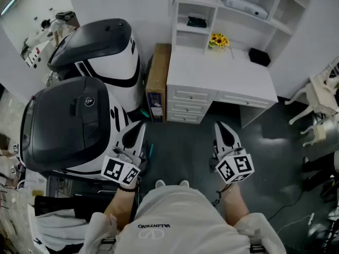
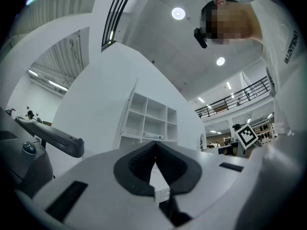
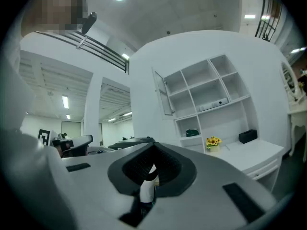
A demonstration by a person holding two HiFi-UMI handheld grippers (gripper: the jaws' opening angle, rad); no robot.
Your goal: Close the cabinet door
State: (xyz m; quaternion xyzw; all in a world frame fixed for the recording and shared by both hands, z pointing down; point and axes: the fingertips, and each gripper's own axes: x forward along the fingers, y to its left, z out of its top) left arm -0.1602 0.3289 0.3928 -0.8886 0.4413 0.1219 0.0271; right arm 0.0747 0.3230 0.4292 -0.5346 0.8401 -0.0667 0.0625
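At the far left stands the nearer of 2 black-and-white machines (image 1: 63,126). Just beside it I hold my left hand-held gripper (image 1: 139,127), jaws fully together on nothing. My right hand-held gripper (image 1: 220,125) is likewise closed and empty, facing the white tabletop (image 1: 222,73). The cabinet door (image 3: 162,94) stands open at the left edge of the shelf unit (image 3: 211,97) above the tabletop, well apart from both. Yellow flowers (image 1: 219,39) sit at the tabletop's back edge.
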